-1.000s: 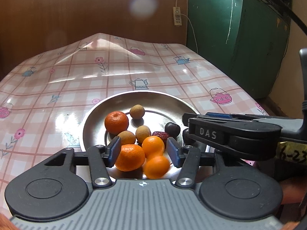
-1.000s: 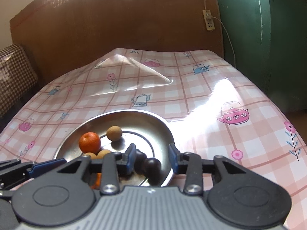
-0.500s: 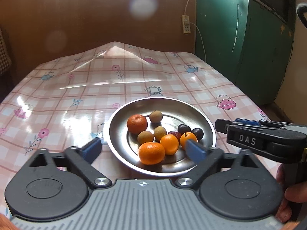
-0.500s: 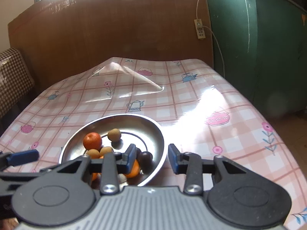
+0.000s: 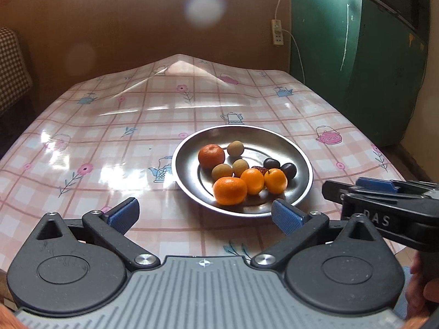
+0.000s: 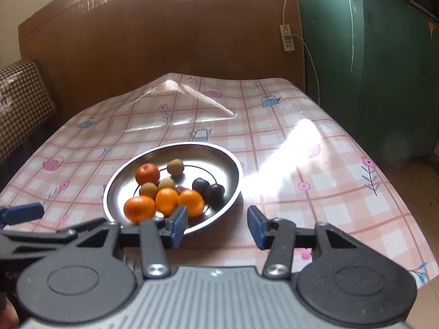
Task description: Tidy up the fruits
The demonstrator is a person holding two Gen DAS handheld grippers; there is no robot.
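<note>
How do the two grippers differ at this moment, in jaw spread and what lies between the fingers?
The left gripper stands much wider than the right gripper, whose jaws have just been opening further. Between the left's fingers shows the metal plate's near rim; the right's frame mostly tablecloth beside the plate. Both are open and hold nothing.

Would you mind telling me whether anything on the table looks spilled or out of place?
Nothing spilled: all the fruit sits inside the metal plate. The only oddity is the tablecloth, which rises in a stiff peaked ridge at the far end instead of lying flat.

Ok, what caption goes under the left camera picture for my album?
Open left tongs pulled back from a round silver metal plate of oranges and small fruits.
</note>
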